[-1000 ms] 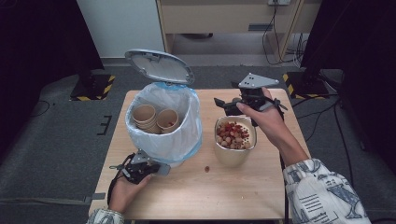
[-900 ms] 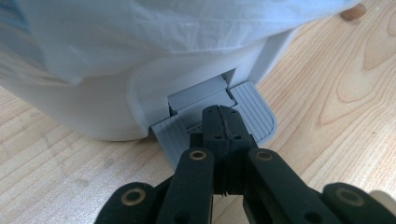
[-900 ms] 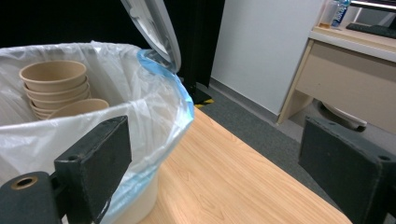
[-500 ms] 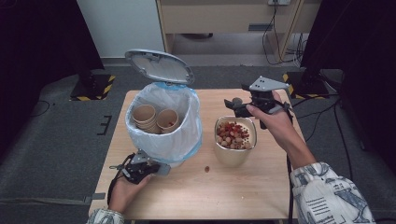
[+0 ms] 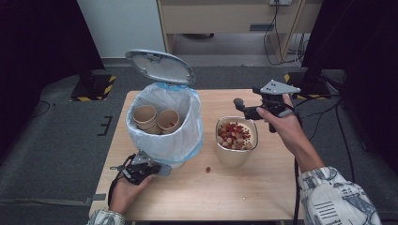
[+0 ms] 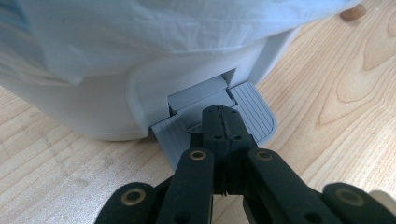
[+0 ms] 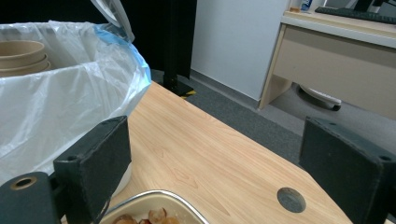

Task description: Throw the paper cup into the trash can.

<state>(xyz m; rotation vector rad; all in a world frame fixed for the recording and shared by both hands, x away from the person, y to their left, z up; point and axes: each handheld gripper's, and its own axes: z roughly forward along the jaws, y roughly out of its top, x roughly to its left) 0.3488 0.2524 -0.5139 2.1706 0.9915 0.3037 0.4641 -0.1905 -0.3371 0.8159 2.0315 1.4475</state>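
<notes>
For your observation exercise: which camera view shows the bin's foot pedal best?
The left gripper view: the grey pedal lies close up, with the shut left gripper resting on it. The high view shows it small, mostly hidden beside that gripper. The right gripper view looks at the bin bag instead.

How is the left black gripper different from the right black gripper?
The left black gripper has its jaws shut and presses down on the bin's grey plastic pedal; the right black gripper has its jaws open with nothing between them. The left sits low at the wooden table; the right hangs above the cream bowl of nuts. A hand holds each.
</notes>
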